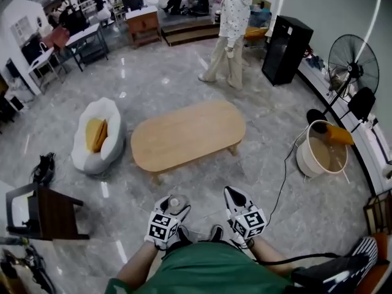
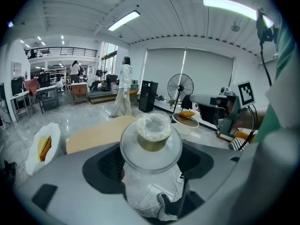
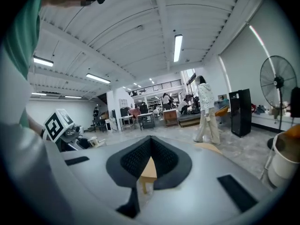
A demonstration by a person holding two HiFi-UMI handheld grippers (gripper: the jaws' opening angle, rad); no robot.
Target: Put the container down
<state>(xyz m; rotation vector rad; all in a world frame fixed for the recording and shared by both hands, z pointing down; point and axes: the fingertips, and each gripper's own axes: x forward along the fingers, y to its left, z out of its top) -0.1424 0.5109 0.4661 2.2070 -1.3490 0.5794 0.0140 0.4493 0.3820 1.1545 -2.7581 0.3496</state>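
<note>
My left gripper (image 1: 171, 211) is low in the head view, shut on a clear round container (image 1: 177, 203) with a knobbed lid. In the left gripper view the container (image 2: 151, 142) fills the space between the wide-set jaws (image 2: 151, 163), and its lid faces the camera. My right gripper (image 1: 233, 196) is beside it on the right, shut with nothing in it. In the right gripper view its fingertips meet (image 3: 150, 142). An oval wooden table (image 1: 187, 133) stands on the marble floor ahead of both grippers, and it also shows beyond the container (image 2: 93, 135).
A white beanbag chair with a yellow cushion (image 1: 98, 135) sits left of the table. A white tub (image 1: 321, 149) and a standing fan (image 1: 353, 63) are at the right. A person (image 1: 231, 32) stands beyond the table near a black cabinet (image 1: 286, 49). A dark wooden chair (image 1: 46, 212) is near left.
</note>
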